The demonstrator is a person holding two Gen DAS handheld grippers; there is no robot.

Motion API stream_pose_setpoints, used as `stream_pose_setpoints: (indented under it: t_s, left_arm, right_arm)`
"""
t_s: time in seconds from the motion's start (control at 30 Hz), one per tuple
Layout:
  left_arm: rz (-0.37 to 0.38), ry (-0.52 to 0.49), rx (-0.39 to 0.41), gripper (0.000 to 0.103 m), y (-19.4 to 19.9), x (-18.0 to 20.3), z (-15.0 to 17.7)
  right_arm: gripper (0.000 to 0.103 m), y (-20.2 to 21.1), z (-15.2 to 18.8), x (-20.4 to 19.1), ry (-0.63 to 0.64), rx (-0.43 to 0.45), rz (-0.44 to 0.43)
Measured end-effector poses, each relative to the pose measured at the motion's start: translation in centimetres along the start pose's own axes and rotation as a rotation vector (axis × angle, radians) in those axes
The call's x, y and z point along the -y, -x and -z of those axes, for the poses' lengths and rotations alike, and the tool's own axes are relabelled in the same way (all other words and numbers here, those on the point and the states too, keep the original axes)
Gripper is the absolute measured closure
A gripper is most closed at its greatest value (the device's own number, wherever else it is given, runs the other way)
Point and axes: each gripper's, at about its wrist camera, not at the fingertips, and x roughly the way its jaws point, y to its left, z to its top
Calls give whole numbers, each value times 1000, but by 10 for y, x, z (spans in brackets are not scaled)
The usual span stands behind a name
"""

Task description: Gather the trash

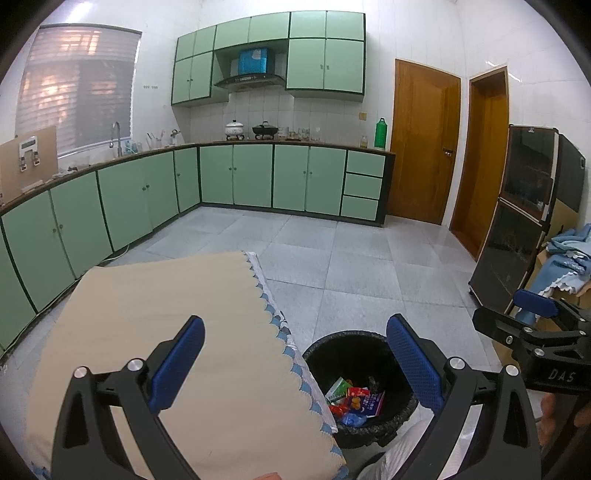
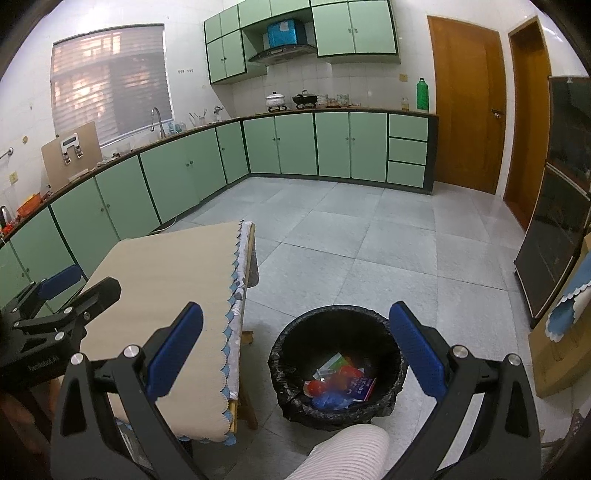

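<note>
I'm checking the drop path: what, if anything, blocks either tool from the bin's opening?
Nothing visible does. The bin stands on the floor beside the table, its mouth uncovered with wrappers already inside. Both the right tool and the left tool are open and hold nothing.

A kitchen with white tiled walls [image 2: 332, 79] and a pale grey tiled floor [image 2: 369, 236]. Green cabinets [image 2: 295, 144] run along an L-shaped counter, with matching wall cabinets [image 2: 354, 27] above a range hood [image 2: 282, 53]. A blind-covered window [image 2: 110, 85] glows on the left; two wooden doors [image 2: 467, 107] stand on the right.
</note>
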Motion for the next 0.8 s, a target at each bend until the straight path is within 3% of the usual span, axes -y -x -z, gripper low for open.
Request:
stream_pose_setpoints:
  t_s: [0.8]
  left_arm:
    - [-11,18,4,6,2,-1,4]
  right_arm:
    - [5,-4,1,-8,16,5,-21]
